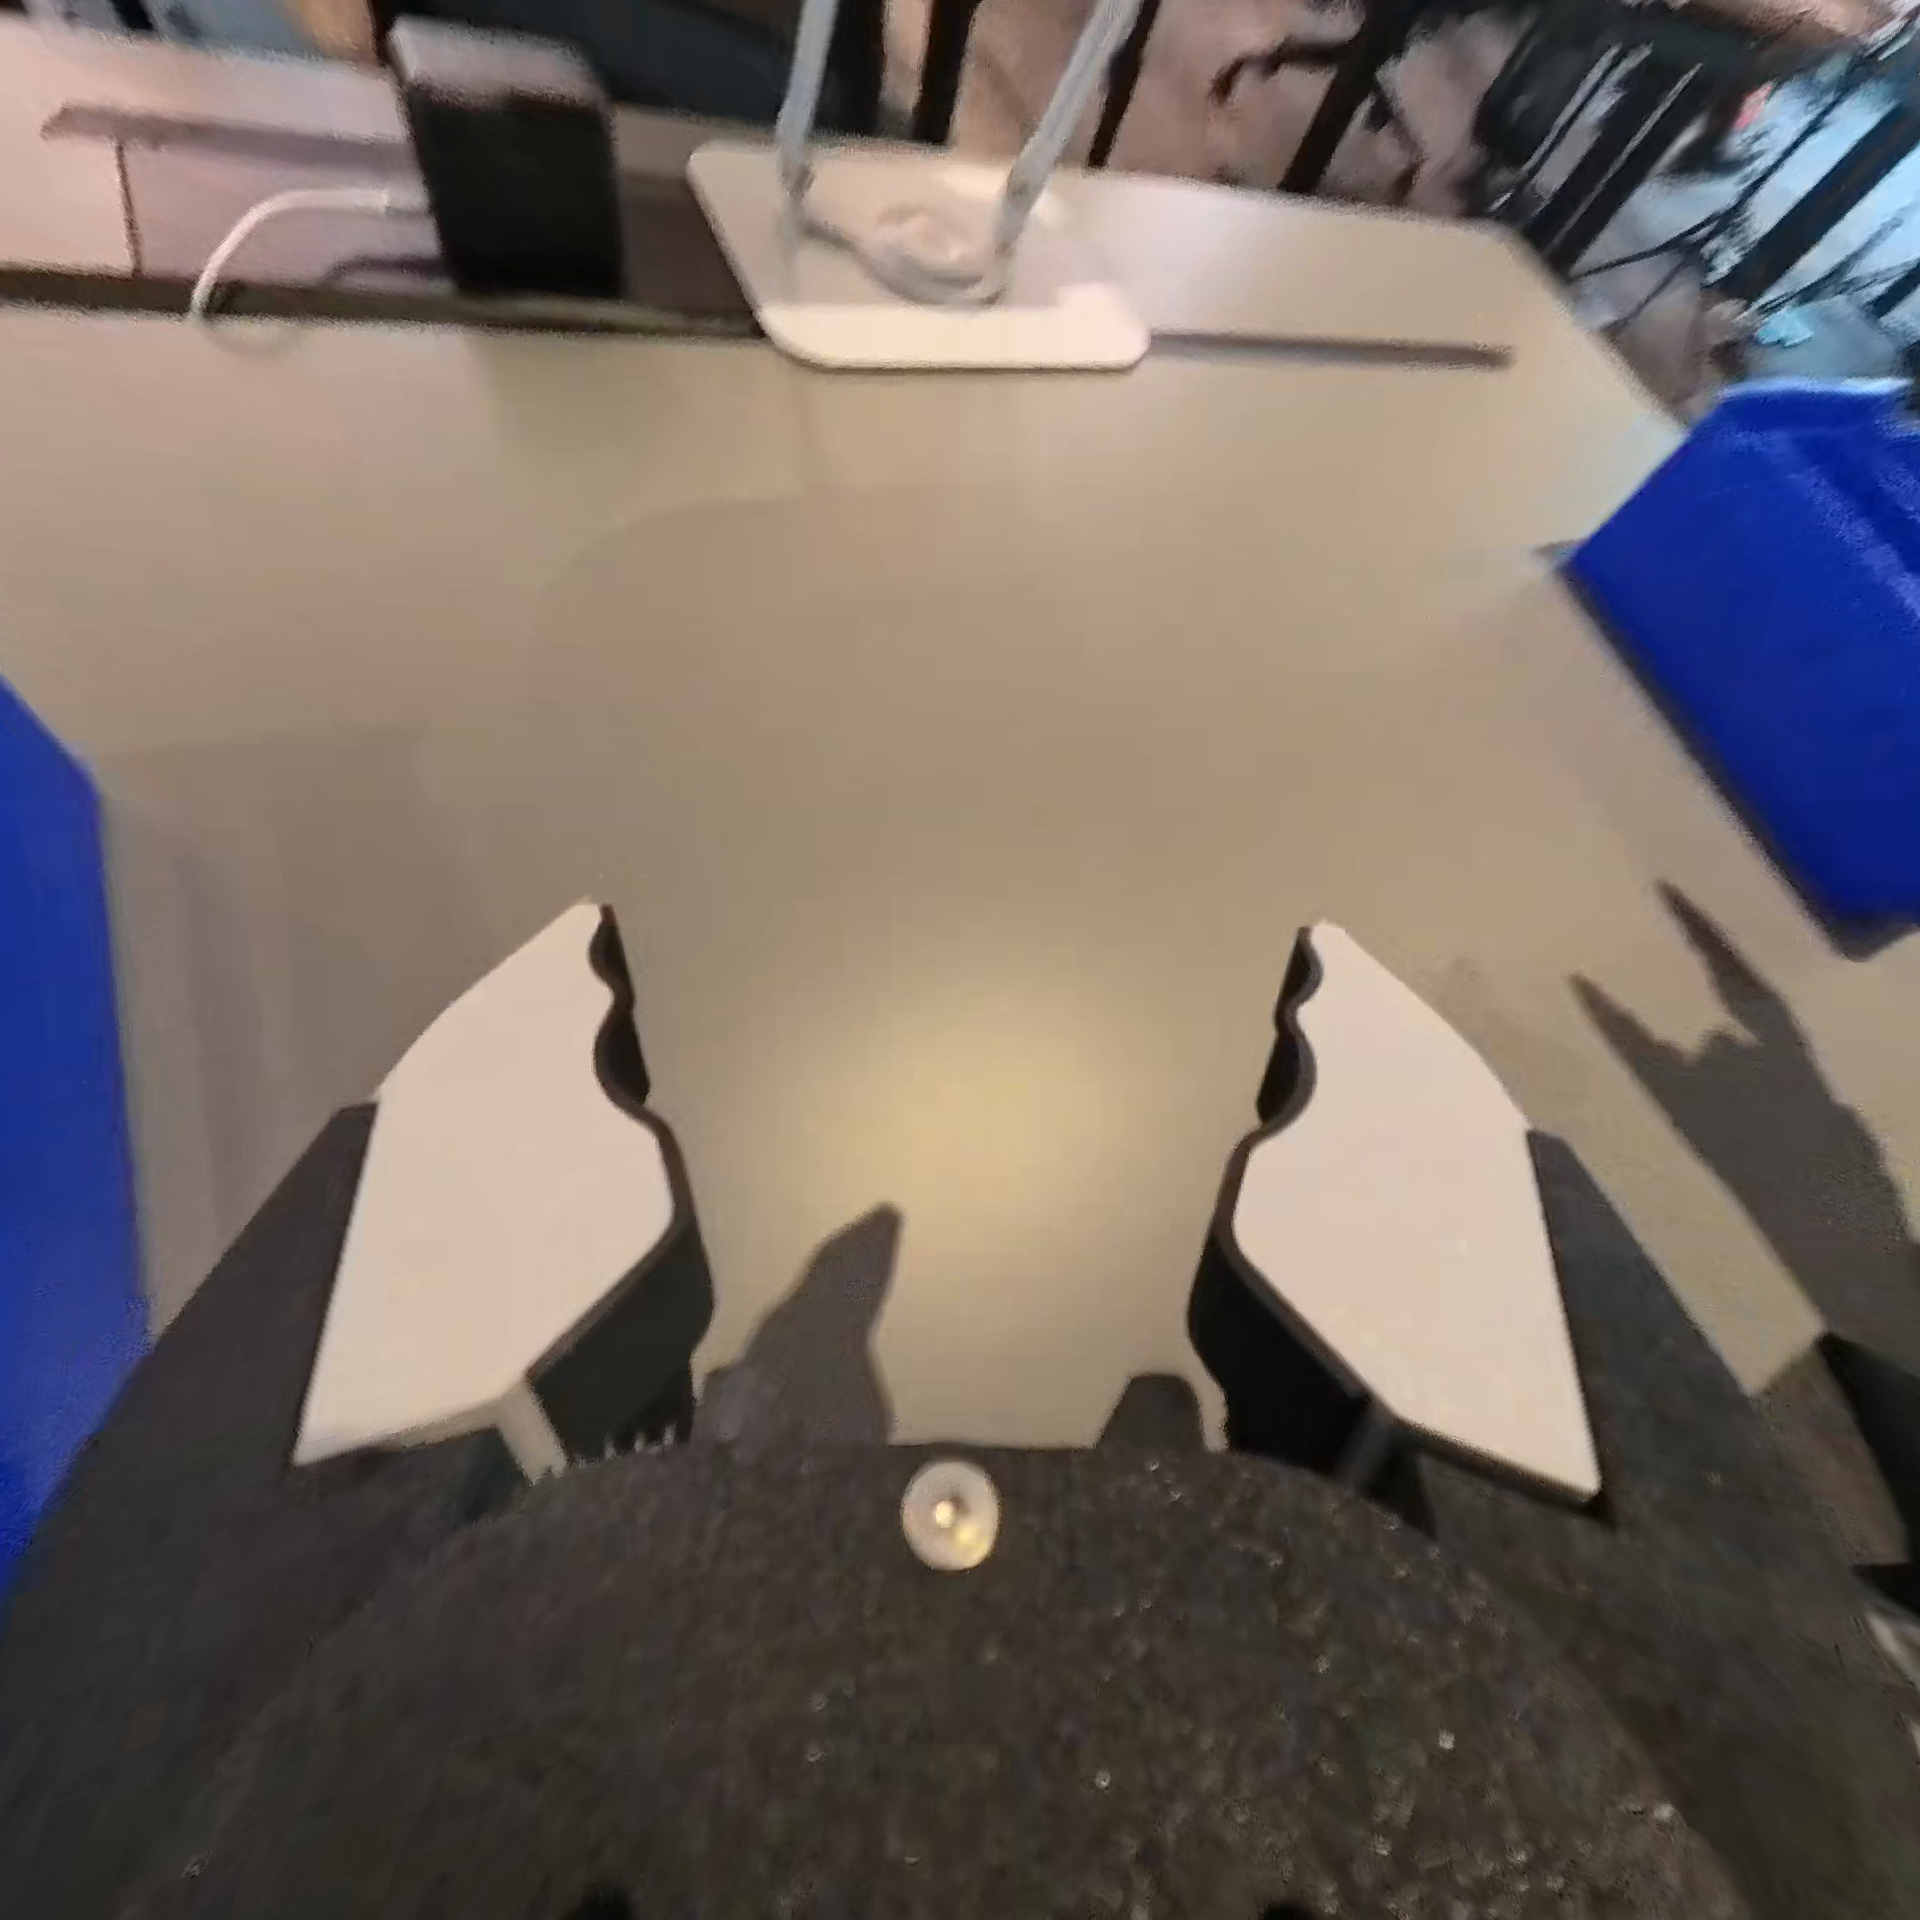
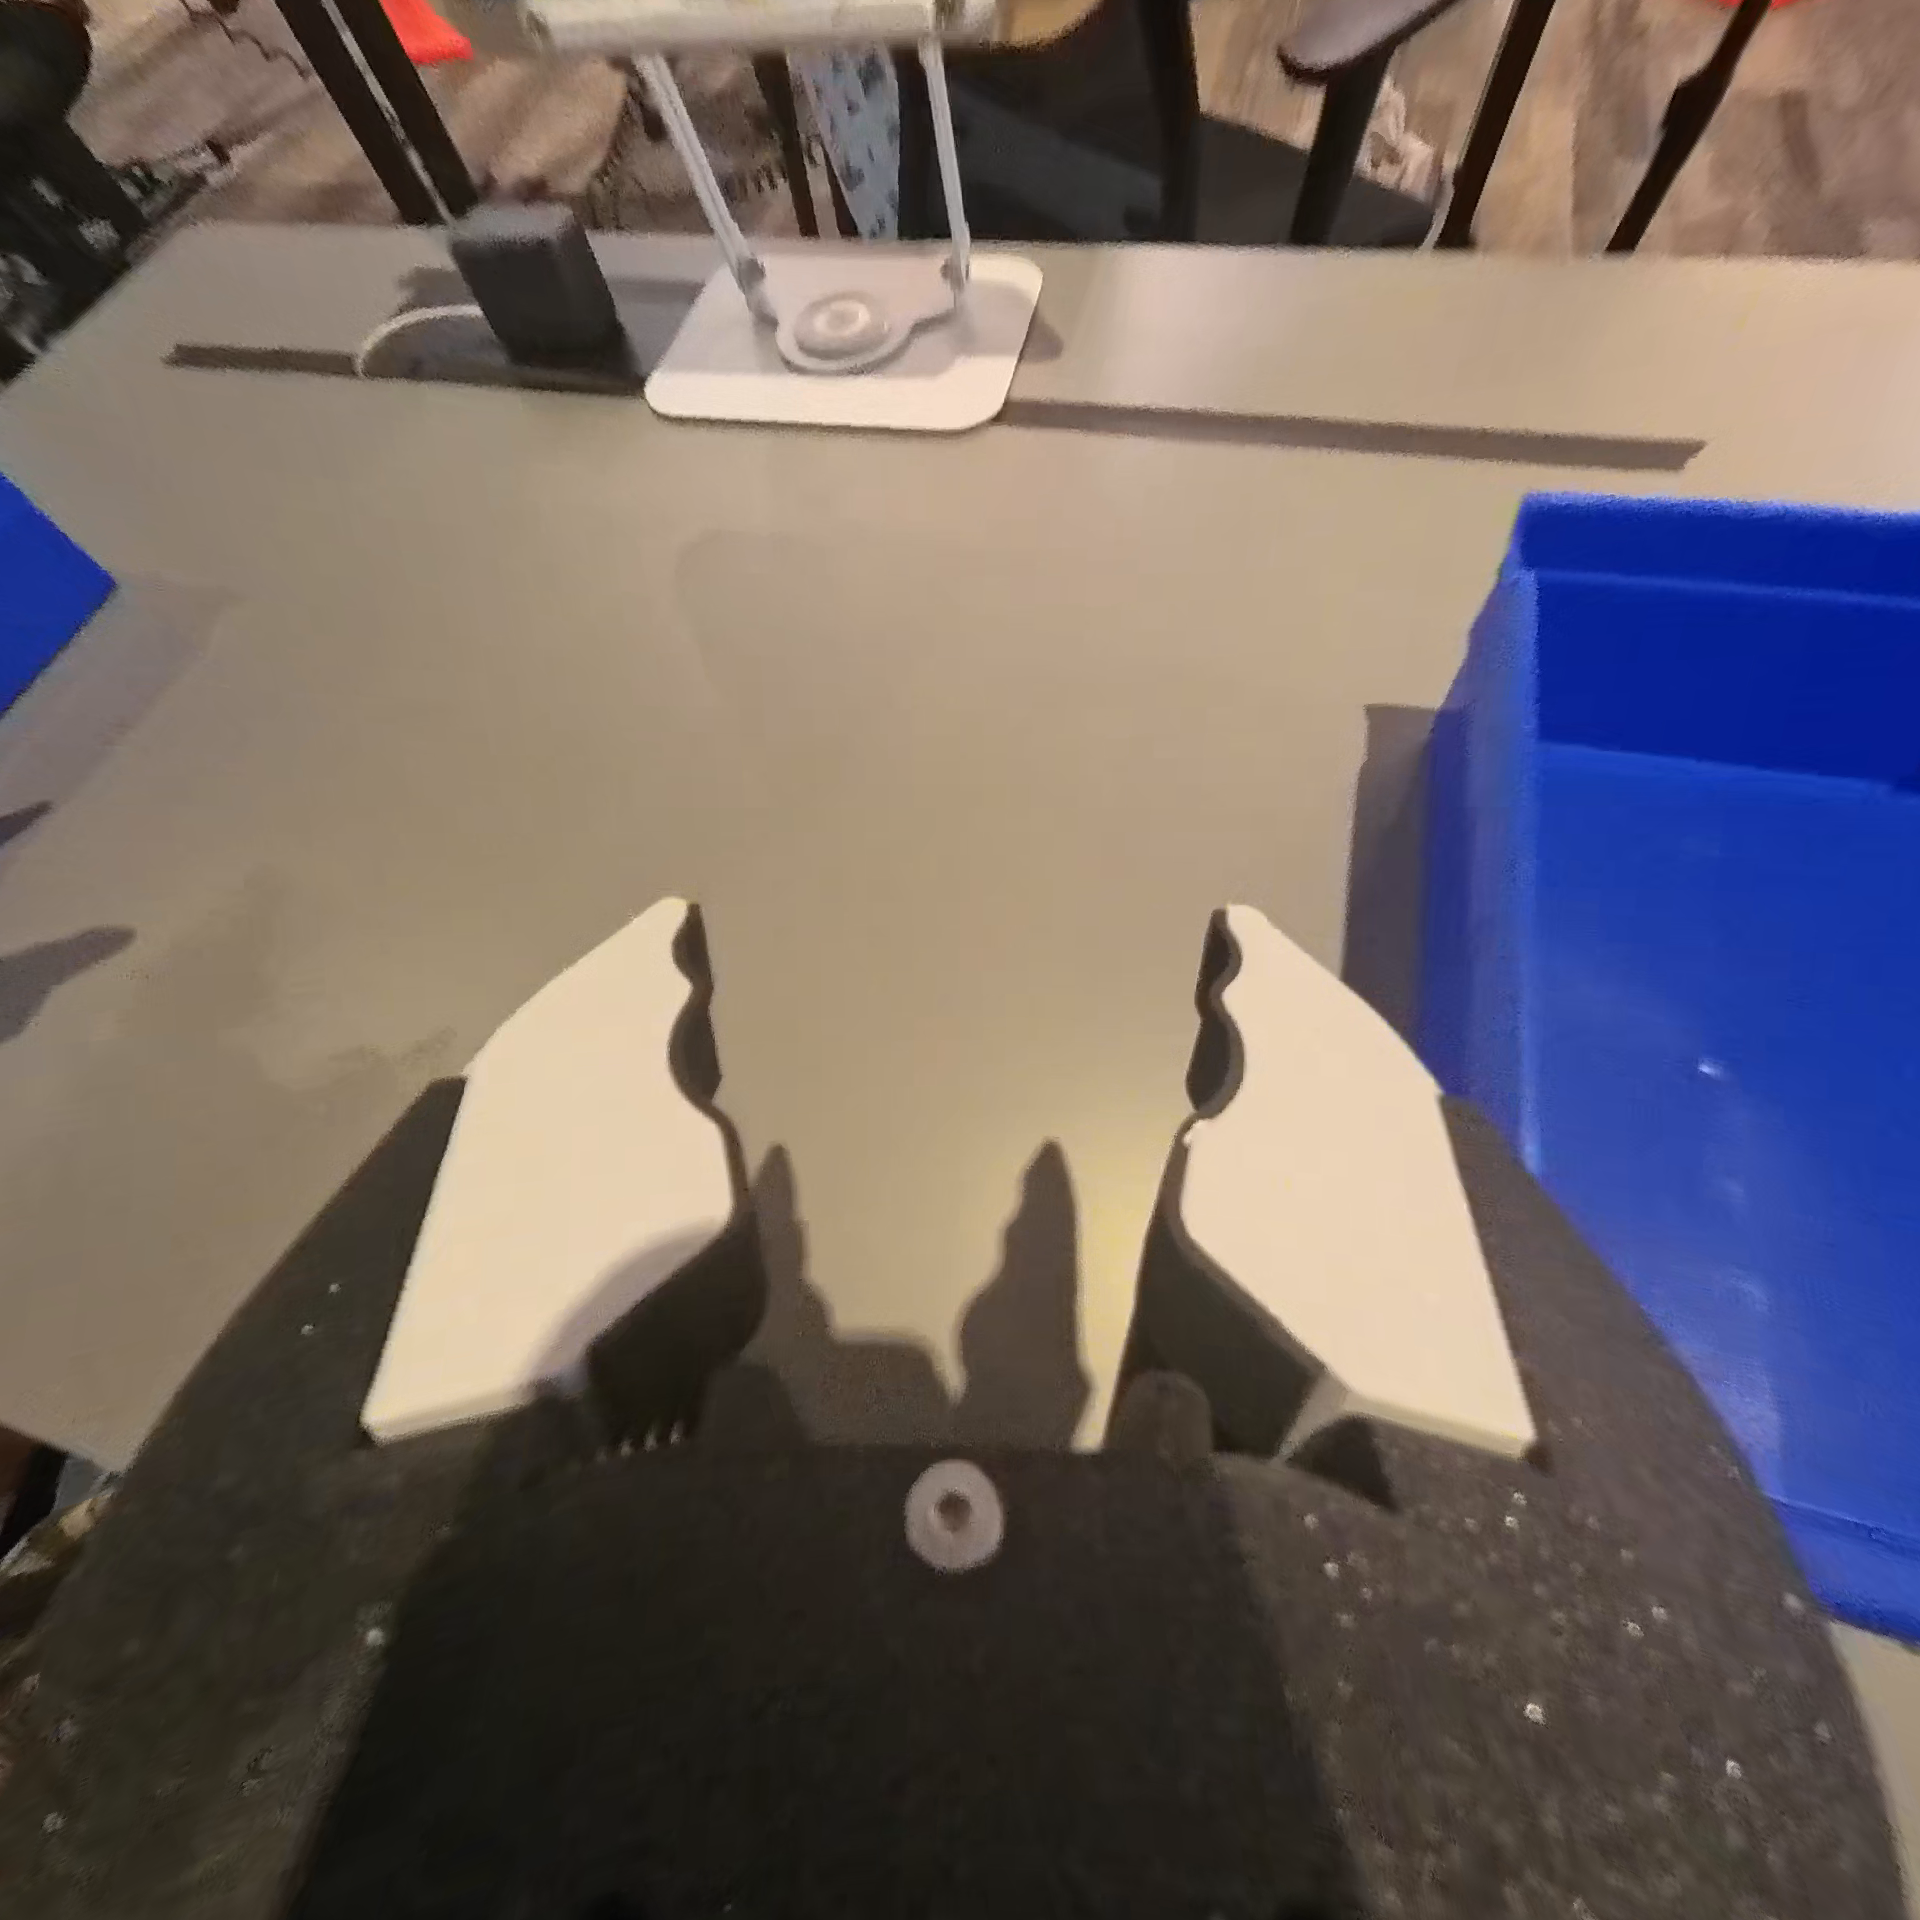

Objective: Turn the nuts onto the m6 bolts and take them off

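No nut and no m6 bolt shows in either view, so you must judge that they lie inside the blue bins, whose floors the pictures do not show.

Your left gripper point(image 1: 951, 925) has its jaws spread wide, with only bare table point(image 1: 935, 623) between the white fingers point(image 1: 499, 1143). Your right gripper point(image 2: 951, 920) is also apart, a little less wide, and nothing sits between its fingers point(image 2: 1320, 1143) either. Both hover above the grey table, so I think the step in hand is to fetch the parts.

To do it well, I would bring the right gripper over the blue bin at 3 o'clock point(image 2: 1704, 935) and look down into it before you lower the fingers. A bolt is thin, so take it across the shank, and close the jaws only when the pads stand on both sides of it. The pictures are blurred, so slow your hands before you reach in.

This bin is open at the top; only its inner walls are visible, and its content cannot be told. The left wrist view shows it at 2 o'clock. A second blue bin point(image 1: 52, 1039) stands at 9 o'clock there, and its inside is hidden too.

Farther away, at 12 o'clock, stand a white stand base point(image 2: 842, 353) and a black box point(image 2: 530, 275).
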Demonstrator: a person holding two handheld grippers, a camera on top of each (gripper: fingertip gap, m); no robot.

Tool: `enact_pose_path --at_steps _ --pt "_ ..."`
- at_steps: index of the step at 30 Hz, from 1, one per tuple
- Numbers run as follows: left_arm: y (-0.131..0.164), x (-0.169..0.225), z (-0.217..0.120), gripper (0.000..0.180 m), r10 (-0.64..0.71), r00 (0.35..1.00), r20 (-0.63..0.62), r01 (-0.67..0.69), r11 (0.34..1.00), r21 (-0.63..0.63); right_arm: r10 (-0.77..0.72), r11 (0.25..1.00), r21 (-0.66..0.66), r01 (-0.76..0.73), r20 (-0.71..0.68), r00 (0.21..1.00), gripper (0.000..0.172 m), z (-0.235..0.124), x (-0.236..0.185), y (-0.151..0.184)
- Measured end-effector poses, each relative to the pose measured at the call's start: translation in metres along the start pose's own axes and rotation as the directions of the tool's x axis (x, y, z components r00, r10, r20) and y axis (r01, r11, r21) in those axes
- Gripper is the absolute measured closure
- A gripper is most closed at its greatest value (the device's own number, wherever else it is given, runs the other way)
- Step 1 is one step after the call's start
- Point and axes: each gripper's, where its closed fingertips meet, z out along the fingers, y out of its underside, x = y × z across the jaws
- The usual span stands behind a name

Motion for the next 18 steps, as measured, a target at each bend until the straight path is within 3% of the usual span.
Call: enact_pose_path --at_steps 10,13,18 --pt "0.064 -0.077 0.058 0.062 -0.065 0.980 0.190 0.111 0.964 -0.242 0.017 0.970 -0.238 -0.046 -0.122 0.992 0.082 0.099 0.022 0.067" --pt "0.084 -0.086 0.070 0.053 -0.059 0.971 0.231 0.132 0.940 -0.314 0.029 0.954 -0.293 -0.065 -0.127 0.991 0.081 0.116 0.024 0.088" --pt "0.084 -0.091 0.081 0.052 -0.006 0.959 0.283 0.098 0.945 -0.312 0.052 0.942 -0.321 -0.098 -0.147 0.988 0.081 0.127 0.028 0.105"
